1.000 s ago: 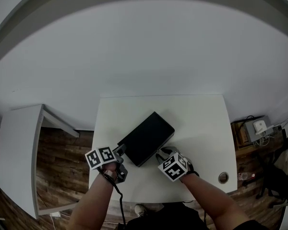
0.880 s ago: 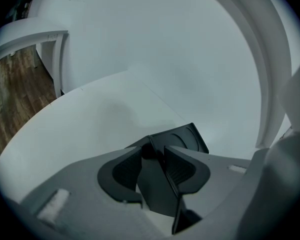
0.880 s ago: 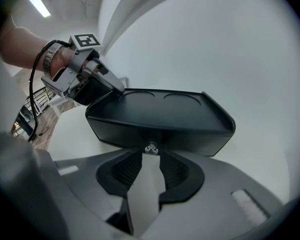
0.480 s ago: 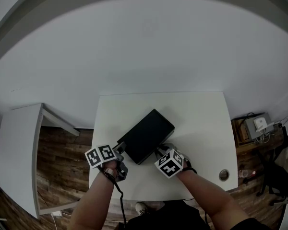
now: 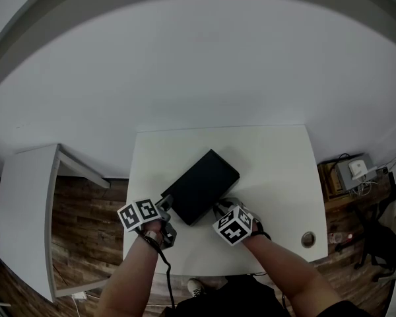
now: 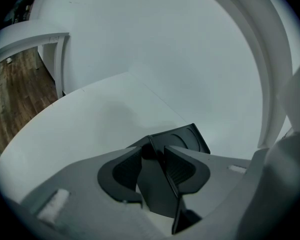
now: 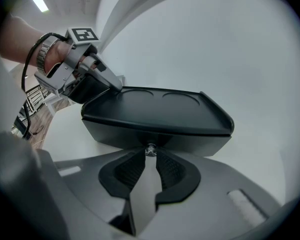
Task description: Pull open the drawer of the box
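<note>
Right gripper [image 7: 149, 156], angled down, just closed onto knob [image 7: 150, 149] of box [image 7: 155, 116].

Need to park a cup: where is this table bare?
Bare: the table's far strip behind the box, and its right side out to the round hole. Crowded: the near edge, where the left claw grips the box's corner and the right claw's jaws have just been closing on its knob.
</note>
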A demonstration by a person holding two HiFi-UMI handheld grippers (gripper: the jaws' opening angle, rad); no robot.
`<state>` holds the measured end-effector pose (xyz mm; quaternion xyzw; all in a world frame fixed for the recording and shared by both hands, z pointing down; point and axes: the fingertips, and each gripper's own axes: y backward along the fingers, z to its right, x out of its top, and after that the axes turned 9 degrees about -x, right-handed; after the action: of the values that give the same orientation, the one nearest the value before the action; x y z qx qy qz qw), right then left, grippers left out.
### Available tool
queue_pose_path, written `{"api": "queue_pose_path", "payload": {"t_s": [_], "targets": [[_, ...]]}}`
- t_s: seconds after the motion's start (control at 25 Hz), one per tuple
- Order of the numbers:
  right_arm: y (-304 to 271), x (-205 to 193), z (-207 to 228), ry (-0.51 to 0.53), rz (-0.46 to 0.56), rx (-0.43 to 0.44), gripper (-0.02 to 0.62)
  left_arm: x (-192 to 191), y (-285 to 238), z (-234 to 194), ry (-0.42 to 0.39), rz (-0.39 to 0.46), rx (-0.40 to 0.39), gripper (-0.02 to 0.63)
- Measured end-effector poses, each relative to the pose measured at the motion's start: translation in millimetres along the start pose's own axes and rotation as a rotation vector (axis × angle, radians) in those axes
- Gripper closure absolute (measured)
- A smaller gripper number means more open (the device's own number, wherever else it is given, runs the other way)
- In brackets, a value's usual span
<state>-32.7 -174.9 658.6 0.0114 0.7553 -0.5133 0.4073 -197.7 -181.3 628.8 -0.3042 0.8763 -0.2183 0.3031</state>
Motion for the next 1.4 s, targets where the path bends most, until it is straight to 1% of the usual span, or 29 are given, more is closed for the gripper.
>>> {"api": "queue_pose_path", "payload": {"t_s": [1.4], "targets": [[35.7,-43.4,-0.4,-0.050,-0.030,-0.066,0.525,1.8,-3.7,-1.9,-0.003,-0.015,-0.014,0.449]]}}
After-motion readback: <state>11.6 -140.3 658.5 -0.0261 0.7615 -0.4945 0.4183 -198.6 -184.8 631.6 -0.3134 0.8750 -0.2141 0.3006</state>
